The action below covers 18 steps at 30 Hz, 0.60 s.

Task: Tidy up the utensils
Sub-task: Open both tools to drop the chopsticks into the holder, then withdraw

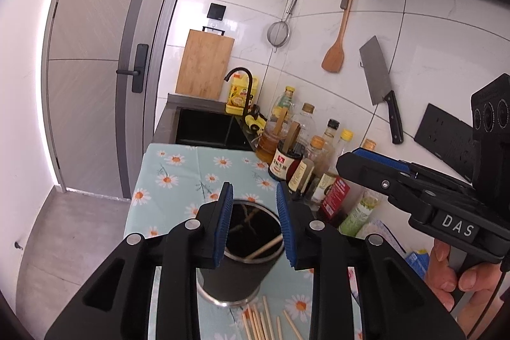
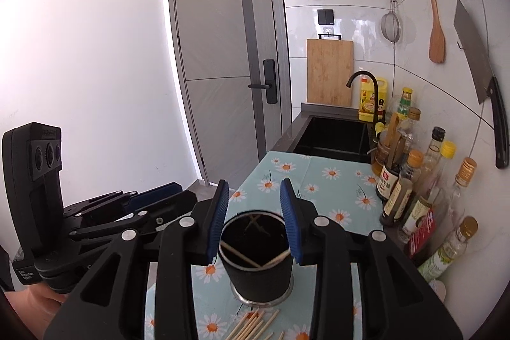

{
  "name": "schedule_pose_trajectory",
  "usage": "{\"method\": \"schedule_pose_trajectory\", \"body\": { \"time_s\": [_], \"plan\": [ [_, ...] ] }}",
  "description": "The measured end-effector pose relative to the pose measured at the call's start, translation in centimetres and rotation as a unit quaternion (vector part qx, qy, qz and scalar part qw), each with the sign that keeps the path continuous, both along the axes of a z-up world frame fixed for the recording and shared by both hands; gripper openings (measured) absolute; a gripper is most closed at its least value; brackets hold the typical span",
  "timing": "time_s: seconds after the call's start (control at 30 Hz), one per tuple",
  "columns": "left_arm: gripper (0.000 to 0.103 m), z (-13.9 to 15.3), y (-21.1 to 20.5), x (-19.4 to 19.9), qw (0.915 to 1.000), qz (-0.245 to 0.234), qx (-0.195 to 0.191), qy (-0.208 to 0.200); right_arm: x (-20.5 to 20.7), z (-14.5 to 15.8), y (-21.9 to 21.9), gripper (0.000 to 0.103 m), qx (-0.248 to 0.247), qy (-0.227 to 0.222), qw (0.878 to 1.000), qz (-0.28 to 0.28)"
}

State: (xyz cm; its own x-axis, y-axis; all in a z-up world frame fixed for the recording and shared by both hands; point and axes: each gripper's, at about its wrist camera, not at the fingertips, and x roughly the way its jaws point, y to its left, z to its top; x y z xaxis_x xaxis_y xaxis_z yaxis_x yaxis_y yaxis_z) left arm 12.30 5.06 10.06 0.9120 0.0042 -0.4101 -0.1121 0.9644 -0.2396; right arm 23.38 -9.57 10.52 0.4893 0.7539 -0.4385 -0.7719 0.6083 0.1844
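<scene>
A black cylindrical utensil holder stands upright on the daisy-print cloth. Chopsticks lean inside it. Several loose wooden chopsticks lie on the cloth in front of the holder. My left gripper is open and empty, hovering above the holder's mouth. My right gripper is open and empty, also above the holder. The right gripper also shows in the left wrist view, and the left gripper in the right wrist view.
Several sauce and oil bottles crowd the wall side. A black sink with a faucet lies beyond the cloth. A cleaver, wooden spatula, strainer and cutting board are at the wall.
</scene>
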Motion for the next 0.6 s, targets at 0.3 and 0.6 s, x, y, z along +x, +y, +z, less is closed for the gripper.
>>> {"method": "schedule_pose_trajectory", "body": {
  "time_s": [0.3, 0.6],
  "plan": [
    [0.027, -2.1, -1.9, -2.9, 0.9966, -0.037, -0.006, 0.073, -1.6, -3.0, -2.1, 0.040, -0.036, 0.066, 0.997, 0.011],
    [0.028, -5.9, -3.2, -4.9, 0.9883, -0.045, -0.026, 0.144, -1.8, -8.3, -3.0, 0.040, -0.092, 0.164, 0.982, 0.000]
  ]
}}
